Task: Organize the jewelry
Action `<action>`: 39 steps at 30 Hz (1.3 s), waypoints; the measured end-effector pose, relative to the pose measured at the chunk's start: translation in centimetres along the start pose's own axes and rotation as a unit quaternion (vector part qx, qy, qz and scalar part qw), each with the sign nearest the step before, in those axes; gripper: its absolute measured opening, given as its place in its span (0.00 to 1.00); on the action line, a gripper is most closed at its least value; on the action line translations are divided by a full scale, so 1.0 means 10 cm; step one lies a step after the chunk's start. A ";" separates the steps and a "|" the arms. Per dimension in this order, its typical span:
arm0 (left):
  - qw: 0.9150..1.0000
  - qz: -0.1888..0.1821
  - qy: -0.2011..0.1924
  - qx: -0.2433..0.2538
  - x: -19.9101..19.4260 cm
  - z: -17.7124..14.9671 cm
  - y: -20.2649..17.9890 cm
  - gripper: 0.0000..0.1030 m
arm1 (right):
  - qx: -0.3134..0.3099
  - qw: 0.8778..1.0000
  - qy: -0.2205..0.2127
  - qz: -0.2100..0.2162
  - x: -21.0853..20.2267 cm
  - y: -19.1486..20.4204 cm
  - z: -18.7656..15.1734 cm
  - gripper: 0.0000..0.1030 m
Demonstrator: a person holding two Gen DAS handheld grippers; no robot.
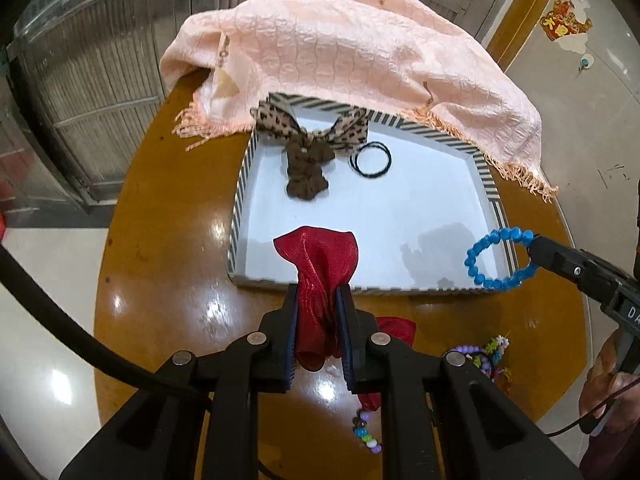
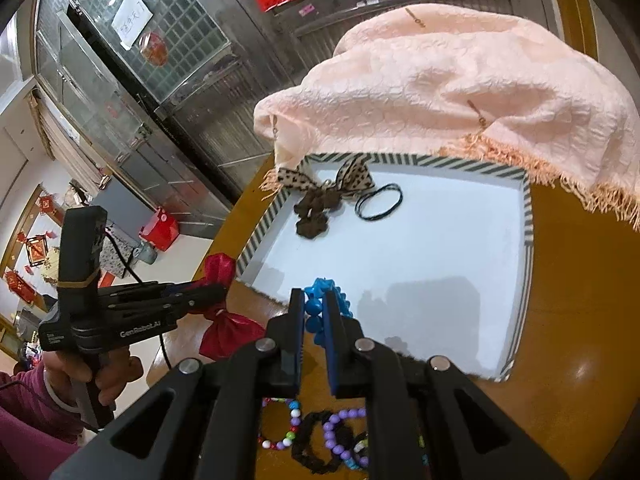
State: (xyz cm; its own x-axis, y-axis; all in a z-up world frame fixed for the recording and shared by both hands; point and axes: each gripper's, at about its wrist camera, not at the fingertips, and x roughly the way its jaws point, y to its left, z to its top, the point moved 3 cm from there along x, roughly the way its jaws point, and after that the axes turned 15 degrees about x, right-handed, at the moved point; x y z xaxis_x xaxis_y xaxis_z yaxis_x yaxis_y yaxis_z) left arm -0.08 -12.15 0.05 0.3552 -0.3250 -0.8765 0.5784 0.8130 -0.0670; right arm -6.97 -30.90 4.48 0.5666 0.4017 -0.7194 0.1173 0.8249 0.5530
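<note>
Left gripper [image 1: 317, 300] clamped on red bow [image 1: 320, 264], right gripper [image 2: 314, 306] pinching blue bracelet [image 2: 320, 300]

Ahead of both hand-held grippers the tray [image 1: 372, 216] floor is mostly bare; leopard bow [image 1: 308, 140], black hair ties [image 1: 370, 160] and pink cloth [image 1: 360, 52] crowd its far edge.

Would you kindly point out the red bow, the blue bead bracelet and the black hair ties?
red bow [image 1: 320, 256], left wrist view, upper loop.
blue bead bracelet [image 1: 474, 254], left wrist view, left beads.
black hair ties [image 2: 379, 202], right wrist view, left strand.

A glossy round wooden table [image 1: 168, 264] bears a striped tray [image 1: 240, 184], peach shawl [image 1: 340, 48] and beaded bracelets [image 2: 340, 436].
</note>
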 end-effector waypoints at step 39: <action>0.998 0.048 0.029 -0.023 0.71 0.59 0.50 0.00 | 0.058 0.996 -0.010 -0.063 0.87 -0.66 1.08 0.09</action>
State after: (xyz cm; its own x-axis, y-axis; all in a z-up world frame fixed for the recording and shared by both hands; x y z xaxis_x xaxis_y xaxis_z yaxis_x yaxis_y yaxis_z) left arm 9.69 -13.23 -3.74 0.3635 -0.2165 -0.9061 0.5093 0.8606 -0.0013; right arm 6.02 -37.13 -0.87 0.5567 0.2897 -0.7786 0.2819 0.8158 0.5051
